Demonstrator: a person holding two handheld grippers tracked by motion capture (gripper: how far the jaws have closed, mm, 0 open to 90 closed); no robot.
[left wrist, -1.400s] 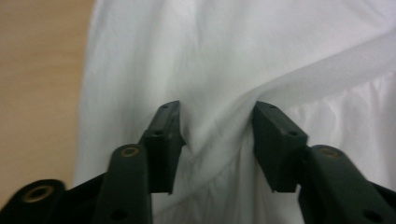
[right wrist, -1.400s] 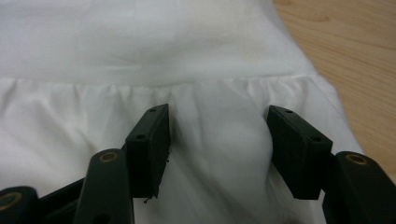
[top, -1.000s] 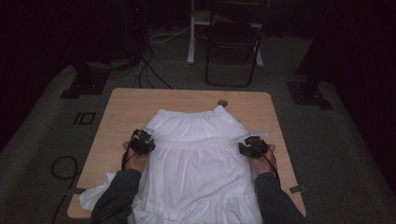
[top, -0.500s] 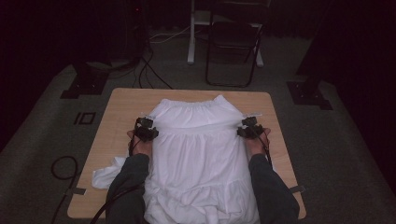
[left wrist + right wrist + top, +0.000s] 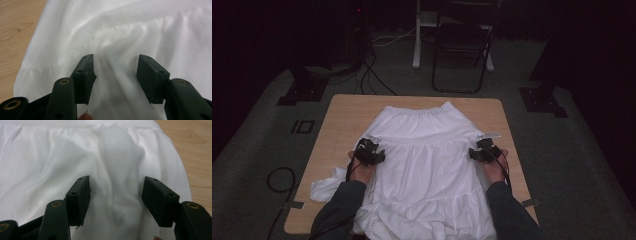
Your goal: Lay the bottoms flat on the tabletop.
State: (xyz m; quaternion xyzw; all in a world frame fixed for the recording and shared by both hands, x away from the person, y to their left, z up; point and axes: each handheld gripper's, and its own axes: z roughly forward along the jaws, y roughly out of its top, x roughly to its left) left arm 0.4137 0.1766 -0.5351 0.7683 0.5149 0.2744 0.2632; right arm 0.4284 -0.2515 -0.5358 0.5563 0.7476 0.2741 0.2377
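One person works at the table, two forearms in dark sleeves entering from the near edge in the high view. Two grippers are in use, one per hand.

Left gripper (image 5: 371, 151): rests at the left edge of the white skirt (image 5: 427, 165), roughly midway along its length. In the left gripper view its two black jaws stand apart over the skirt (image 5: 120, 37), with a raised fold of cloth running between them; the pads do not press on it. The jaws have just been opening. State: released, nothing gripped. One fingertip shows at the bottom edge of this view.

Right gripper (image 5: 485, 151): rests at the right edge of the skirt, level with the left one. In the right gripper view its two jaws are likewise spread, with a soft ridge of the skirt (image 5: 75, 152) lying between them and not pinched. The jaws have just been opening a little further. State: released.

One garment, the skirt, lies flat on the wooden table (image 5: 342, 120), gathered waistband at the far end, hem towards the person. The hem is bunched at the near edge, and one corner spills out to the near left. Three tiers are countable, divided by two seams.

Beyond the table: one dark folding chair (image 5: 462, 45) on the grey floor, with cables (image 5: 372, 75) trailing to its left.
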